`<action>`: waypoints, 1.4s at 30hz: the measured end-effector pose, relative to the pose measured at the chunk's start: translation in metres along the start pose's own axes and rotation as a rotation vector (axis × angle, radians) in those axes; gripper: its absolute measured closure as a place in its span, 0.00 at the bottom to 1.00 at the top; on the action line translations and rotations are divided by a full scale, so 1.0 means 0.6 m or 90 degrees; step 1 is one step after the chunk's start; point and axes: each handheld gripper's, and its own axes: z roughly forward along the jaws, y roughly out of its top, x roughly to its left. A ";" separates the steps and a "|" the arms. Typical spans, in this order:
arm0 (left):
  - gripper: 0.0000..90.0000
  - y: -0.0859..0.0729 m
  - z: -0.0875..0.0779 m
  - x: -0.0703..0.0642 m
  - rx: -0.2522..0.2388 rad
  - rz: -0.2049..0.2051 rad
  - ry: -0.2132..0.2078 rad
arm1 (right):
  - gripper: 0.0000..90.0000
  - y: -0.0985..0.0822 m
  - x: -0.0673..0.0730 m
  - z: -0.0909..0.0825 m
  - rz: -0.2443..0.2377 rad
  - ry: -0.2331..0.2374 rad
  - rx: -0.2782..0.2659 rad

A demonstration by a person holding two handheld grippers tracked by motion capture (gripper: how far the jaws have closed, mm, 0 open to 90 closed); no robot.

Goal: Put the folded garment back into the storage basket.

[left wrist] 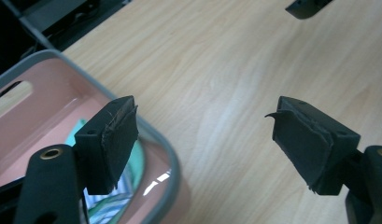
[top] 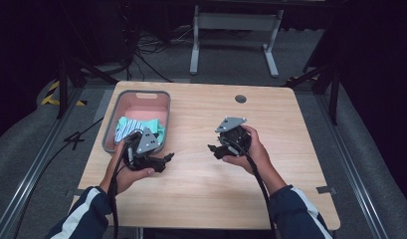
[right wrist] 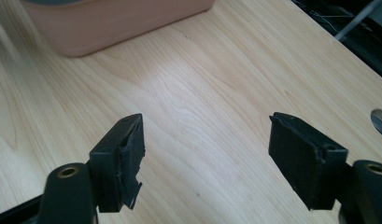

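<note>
Grippers: left, right wide open, empty, above table.

My table is pale wood grain. At ten o'clock sits a bin, pink inside with a grey rim, holding teal and blue-white striped cloths. My left gripper and right gripper are black; my sleeves are navy with white stripes.

Light wooden table, pink bin on it
</note>
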 end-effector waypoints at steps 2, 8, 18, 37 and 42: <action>0.25 0.000 0.004 -0.011 0.007 0.020 -0.011 | 0.31 -0.012 0.000 -0.007 -0.003 -0.005 0.005; 0.25 -0.002 0.011 -0.029 0.008 0.034 -0.035 | 0.31 -0.046 -0.002 -0.025 -0.012 -0.010 0.013; 0.25 -0.015 0.024 -0.059 0.031 0.064 -0.070 | 0.31 -0.100 -0.006 -0.048 -0.015 -0.016 0.013; 0.25 -0.068 0.061 -0.083 0.083 0.100 -0.135 | 0.30 -0.247 -0.021 -0.078 0.038 -0.040 0.021; 0.24 -0.092 0.069 -0.080 0.089 0.093 -0.145 | 0.29 -0.288 -0.028 -0.083 0.063 -0.036 0.022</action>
